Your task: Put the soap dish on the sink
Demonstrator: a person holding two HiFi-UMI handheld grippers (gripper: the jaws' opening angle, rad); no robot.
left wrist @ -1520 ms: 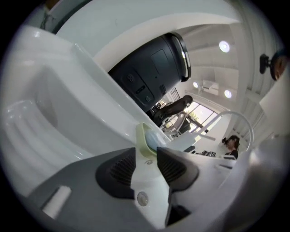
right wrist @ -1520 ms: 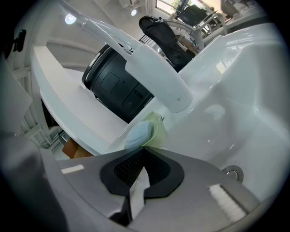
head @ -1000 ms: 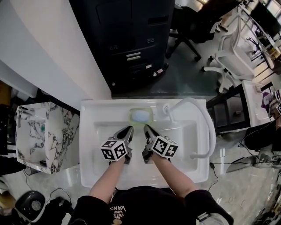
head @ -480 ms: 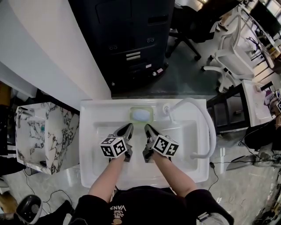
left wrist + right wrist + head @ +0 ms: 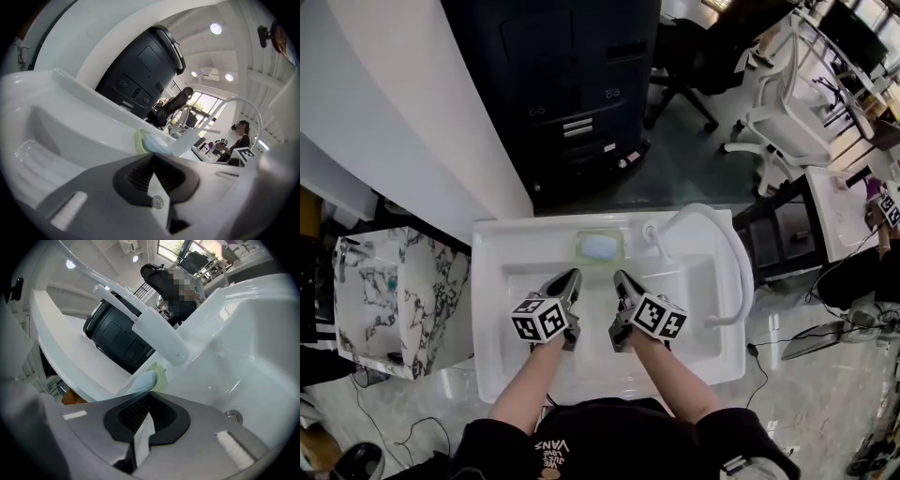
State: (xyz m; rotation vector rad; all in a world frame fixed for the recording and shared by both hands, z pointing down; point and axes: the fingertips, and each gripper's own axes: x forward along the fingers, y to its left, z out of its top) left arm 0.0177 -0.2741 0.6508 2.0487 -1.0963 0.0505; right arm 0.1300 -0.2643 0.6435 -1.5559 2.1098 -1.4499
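Observation:
A pale green soap dish point(image 5: 600, 246) with a light blue soap bar in it rests on the back ledge of the white sink point(image 5: 497, 281), just left of the faucet base. The dish also shows in the left gripper view point(image 5: 146, 141) and in the right gripper view point(image 5: 157, 376), just beyond the jaw tips. My left gripper point(image 5: 573, 277) hovers over the basin a little in front of the dish, shut with nothing in it point(image 5: 153, 157). My right gripper point(image 5: 620, 277) sits beside it, also shut and empty point(image 5: 149, 394).
A white arched faucet point(image 5: 717, 253) curves over the basin's right side. A marble-patterned stand point(image 5: 380, 291) is left of the sink. A large black machine point(image 5: 572, 94) stands behind the sink, with office chairs point(image 5: 778, 112) and desks at the far right.
The view has shifted slightly. Both grippers stay over the basin in much the same place, and the soap dish has not moved.

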